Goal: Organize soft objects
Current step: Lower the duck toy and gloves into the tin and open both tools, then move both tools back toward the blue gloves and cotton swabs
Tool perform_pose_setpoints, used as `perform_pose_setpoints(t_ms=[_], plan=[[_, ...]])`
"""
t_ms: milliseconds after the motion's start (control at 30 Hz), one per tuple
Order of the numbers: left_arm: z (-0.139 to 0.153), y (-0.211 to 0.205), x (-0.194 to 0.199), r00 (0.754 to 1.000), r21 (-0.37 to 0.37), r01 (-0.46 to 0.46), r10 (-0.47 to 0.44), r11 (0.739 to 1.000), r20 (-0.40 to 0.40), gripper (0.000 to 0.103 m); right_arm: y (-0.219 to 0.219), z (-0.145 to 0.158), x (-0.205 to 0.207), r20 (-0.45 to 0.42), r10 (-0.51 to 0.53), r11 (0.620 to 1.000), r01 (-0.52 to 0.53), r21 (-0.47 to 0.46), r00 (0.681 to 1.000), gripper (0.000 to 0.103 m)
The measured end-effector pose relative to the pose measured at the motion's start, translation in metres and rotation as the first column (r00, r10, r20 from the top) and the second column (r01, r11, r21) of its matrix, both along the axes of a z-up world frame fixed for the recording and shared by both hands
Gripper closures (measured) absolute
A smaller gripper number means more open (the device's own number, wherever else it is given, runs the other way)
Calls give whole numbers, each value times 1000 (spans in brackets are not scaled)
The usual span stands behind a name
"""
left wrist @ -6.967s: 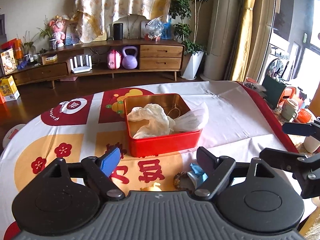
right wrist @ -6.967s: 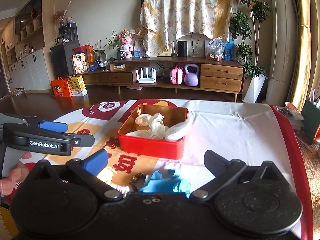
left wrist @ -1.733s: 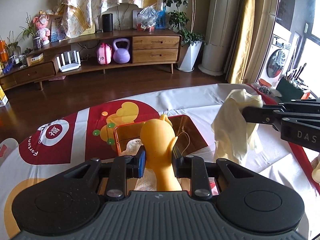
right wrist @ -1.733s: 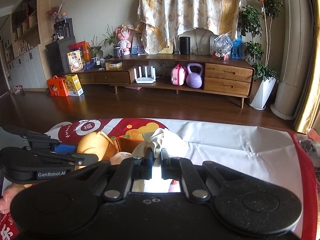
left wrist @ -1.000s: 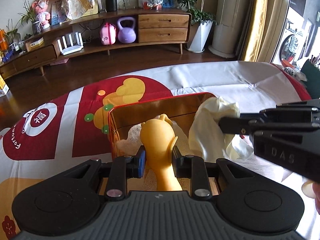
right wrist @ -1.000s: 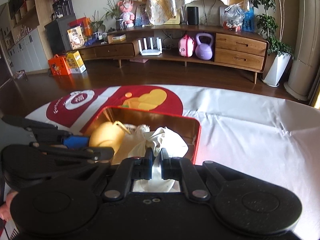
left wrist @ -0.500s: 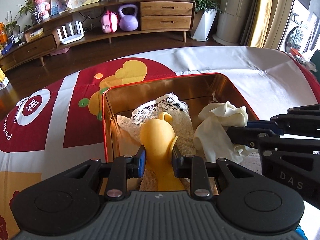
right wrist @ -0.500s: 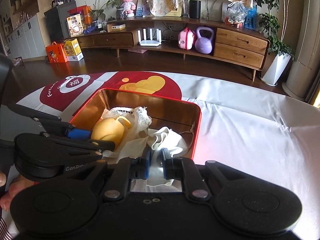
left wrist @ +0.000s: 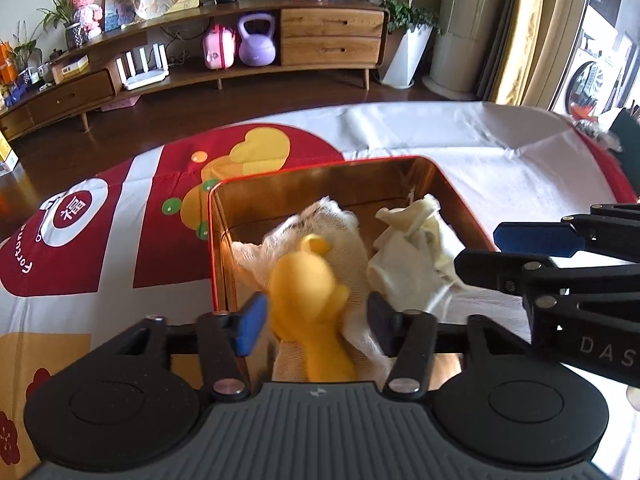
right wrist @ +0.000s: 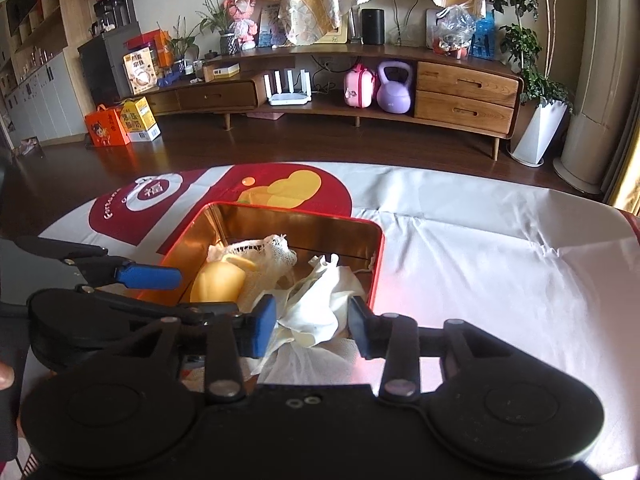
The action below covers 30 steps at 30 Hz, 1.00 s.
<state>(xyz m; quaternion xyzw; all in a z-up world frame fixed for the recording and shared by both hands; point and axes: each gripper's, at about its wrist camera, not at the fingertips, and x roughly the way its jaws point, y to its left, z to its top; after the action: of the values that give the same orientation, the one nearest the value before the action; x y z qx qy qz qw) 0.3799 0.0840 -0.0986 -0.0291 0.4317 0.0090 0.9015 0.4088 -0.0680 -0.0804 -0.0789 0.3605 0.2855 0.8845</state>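
Observation:
A red tin with a gold inside (left wrist: 320, 172) (right wrist: 288, 210) sits on the tablecloth. In it lie a white mesh cloth (left wrist: 320, 220) (right wrist: 264, 258), a yellow soft toy (left wrist: 308, 292) (right wrist: 218, 280) and a cream glove (left wrist: 416, 248) (right wrist: 320, 300). My left gripper (left wrist: 314, 322) is open over the tin's near edge, its pads on either side of the toy without touching. My right gripper (right wrist: 312, 332) is open around the glove, which rests in the tin. Each gripper shows in the other's view, the right (left wrist: 536, 252) and the left (right wrist: 132, 280).
The table has a white, red and yellow cloth (left wrist: 400, 132) (right wrist: 480, 248). Its far edge drops to a wooden floor. A long wooden sideboard (right wrist: 400, 80) with a kettlebell, boxes and plants stands against the far wall.
Both grippers came down over the tin and opened. The yellow toy and the cream glove were let go and now lie inside the tin.

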Motion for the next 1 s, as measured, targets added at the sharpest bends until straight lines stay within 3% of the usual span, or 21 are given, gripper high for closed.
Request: perform_pose_setpoints(t_ms=[333,700,1000], plan=[[36,-7,-32,999,2,8,-8,1000,51,44,-21,33,-31,28,-20,999,18,43,999,43],[79,-10,-87,993,-12,10,-9,1000,116,44,-36,73,-85,92,-14,997,7,71,996,34],[95,-14,-129,990,-10,21,-19,1000,137,44,-45,80,-121,97,-12,996,4,84,995,28]])
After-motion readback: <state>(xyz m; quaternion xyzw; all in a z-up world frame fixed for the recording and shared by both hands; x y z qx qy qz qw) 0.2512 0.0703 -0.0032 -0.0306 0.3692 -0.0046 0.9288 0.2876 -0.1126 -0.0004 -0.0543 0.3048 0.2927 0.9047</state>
